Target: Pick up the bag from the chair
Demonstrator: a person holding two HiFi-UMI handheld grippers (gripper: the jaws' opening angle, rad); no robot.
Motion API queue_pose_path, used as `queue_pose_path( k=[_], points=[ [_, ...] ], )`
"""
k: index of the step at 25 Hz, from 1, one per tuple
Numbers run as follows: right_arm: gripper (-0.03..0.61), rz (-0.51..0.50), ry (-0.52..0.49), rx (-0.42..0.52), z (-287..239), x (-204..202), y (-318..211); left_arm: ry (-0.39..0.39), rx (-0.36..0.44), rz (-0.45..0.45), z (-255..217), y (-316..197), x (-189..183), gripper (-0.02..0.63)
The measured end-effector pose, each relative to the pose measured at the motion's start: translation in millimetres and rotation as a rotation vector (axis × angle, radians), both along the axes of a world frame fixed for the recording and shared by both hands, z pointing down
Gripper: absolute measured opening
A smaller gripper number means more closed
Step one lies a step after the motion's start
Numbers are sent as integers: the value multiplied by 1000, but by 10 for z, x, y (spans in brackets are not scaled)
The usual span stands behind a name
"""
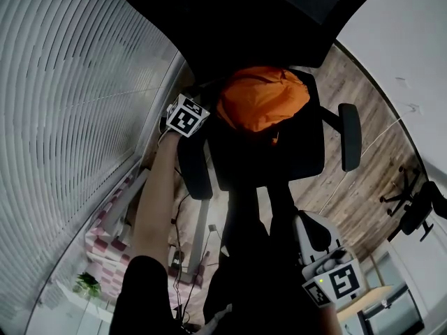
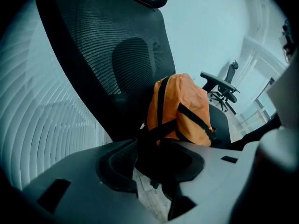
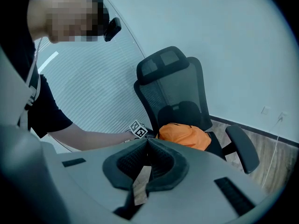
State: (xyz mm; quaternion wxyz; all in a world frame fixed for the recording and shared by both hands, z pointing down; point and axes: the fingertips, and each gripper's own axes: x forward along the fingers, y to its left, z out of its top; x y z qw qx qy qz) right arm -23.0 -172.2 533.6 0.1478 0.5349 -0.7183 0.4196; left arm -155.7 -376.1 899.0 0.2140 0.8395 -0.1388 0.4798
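White slatted blinds (image 1: pixel 70 103): biggest thing here, they fill the whole left side of the head view and run behind the chair.
Wood floor (image 1: pixel 363 180): brown planks, showing to the right of the chair.
Chair (image 1: pixel 279 159): black mesh office chair with a headrest, a high back and two padded armrests (image 1: pixel 349 137). It sits just in front of the blinds.
Second chair (image 1: pixel 415 211): another dark swivel chair, well apart, off to the right.
Person's arm (image 1: pixel 157 201): bare forearm with a short dark sleeve, stretched along the chair's left side with the left gripper at its end.
Bag (image 1: pixel 262 100): orange, soft and rumpled. It's lying on the chair's seat, up against the backrest, between the armrests.
Left gripper (image 2: pixel 159 148): right at the bag's left side and tilted down toward it. Its fingers (image 2: pixel 119 164) are spread wide and aren't pinching anything.
Right gripper (image 3: pixel 148 142): low and near the person, well apart from the bag. Its fingers (image 3: pixel 124 164) are pressed together at the tips with nothing in them.
Straps (image 2: pixel 163 125): black bands on the bag that run down toward the gap between the left fingers. Can't tell if they touch.
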Motion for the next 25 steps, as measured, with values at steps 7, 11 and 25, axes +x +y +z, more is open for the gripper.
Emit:
queue_pose_path(
  k=[7,11,25],
  points=[
    [18,17,11,-12,21,61,-14,-24,-2,44,128,-26,92,116],
    [18,24,13,-5,7,79,-30,-17,17,38,88,-54,113,48],
    [18,3,6,79,-274,63,-91,202,195,-32,-778,48,267,35]
  ],
)
